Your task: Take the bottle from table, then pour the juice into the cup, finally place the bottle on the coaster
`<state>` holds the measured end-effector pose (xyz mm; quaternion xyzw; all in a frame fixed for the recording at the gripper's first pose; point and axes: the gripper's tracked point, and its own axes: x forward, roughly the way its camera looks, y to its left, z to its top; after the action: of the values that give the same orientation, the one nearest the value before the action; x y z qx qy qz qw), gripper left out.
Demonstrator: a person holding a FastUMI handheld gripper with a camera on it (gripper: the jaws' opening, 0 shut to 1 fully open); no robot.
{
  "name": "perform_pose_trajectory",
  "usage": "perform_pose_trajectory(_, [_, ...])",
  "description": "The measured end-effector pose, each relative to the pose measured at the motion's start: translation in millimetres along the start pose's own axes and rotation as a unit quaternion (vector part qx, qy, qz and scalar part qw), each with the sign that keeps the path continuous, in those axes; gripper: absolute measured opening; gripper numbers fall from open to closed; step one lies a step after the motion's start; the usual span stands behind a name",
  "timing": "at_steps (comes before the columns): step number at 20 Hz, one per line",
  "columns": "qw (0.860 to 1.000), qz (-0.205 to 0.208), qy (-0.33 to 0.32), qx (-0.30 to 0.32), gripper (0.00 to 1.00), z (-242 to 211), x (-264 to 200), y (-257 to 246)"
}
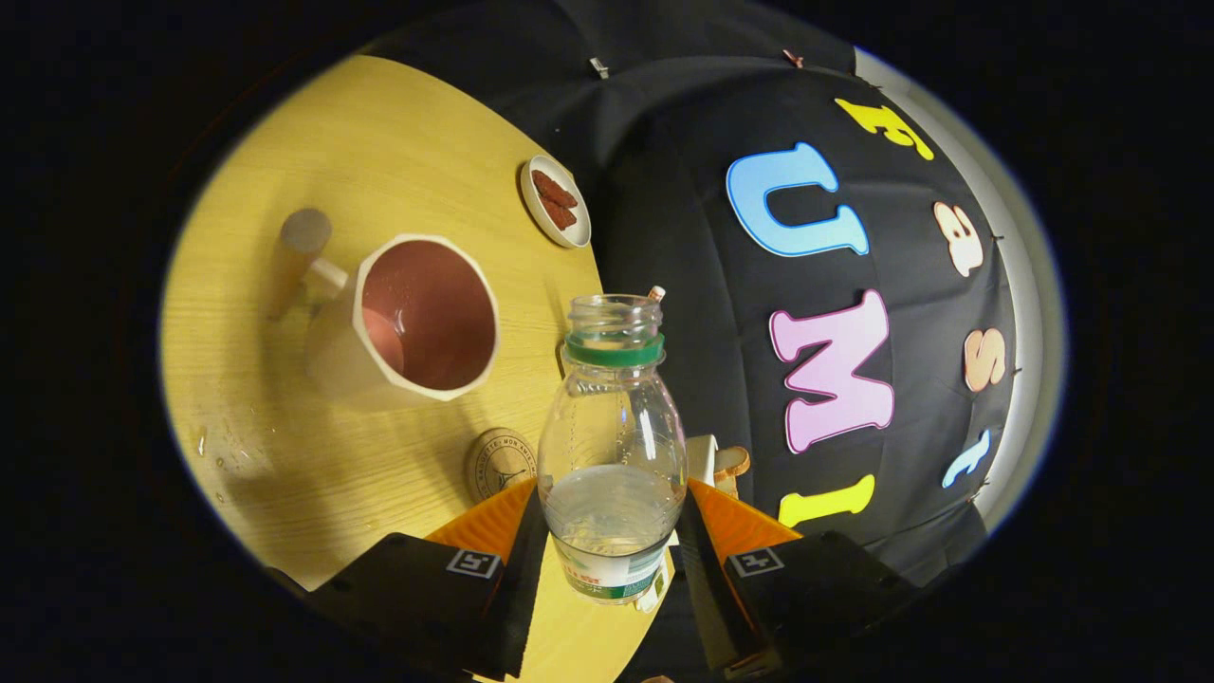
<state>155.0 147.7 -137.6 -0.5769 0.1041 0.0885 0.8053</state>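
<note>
I have the gripper [612, 531] closed on the bottle [613, 446] — both fingers press on its lower body from either side, at about the level of the liquid inside. The bottle is clear plastic, uncapped, with a green ring under its open mouth, and it holds a small amount of clear liquid near the bottom; a label wraps its base. It reads as upright between the fingers, while the wooden table [379, 161] looks tilted.

Just beside the left finger, partly hidden behind the bottle, lies the round coaster [498, 463] flat on the table. Beyond it stands the cup [408, 318] — a pale, faceted mug with a reddish-brown inside, its handle pointing away from the bottle. Farther off, near the table's edge, sits a small white dish [556, 201] with two dark reddish pieces on it.
</note>
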Motion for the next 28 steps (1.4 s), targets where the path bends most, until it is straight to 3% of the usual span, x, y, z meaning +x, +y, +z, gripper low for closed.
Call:
perform_pose_trajectory(14, [0.991,-0.003,-0.030,-0.130,0.72,3.9,17.8,1.6])
perform_pose_trajectory(28, [0.975,0.004,-0.048,-0.217,0.72,7.6,31.7,-4.7])
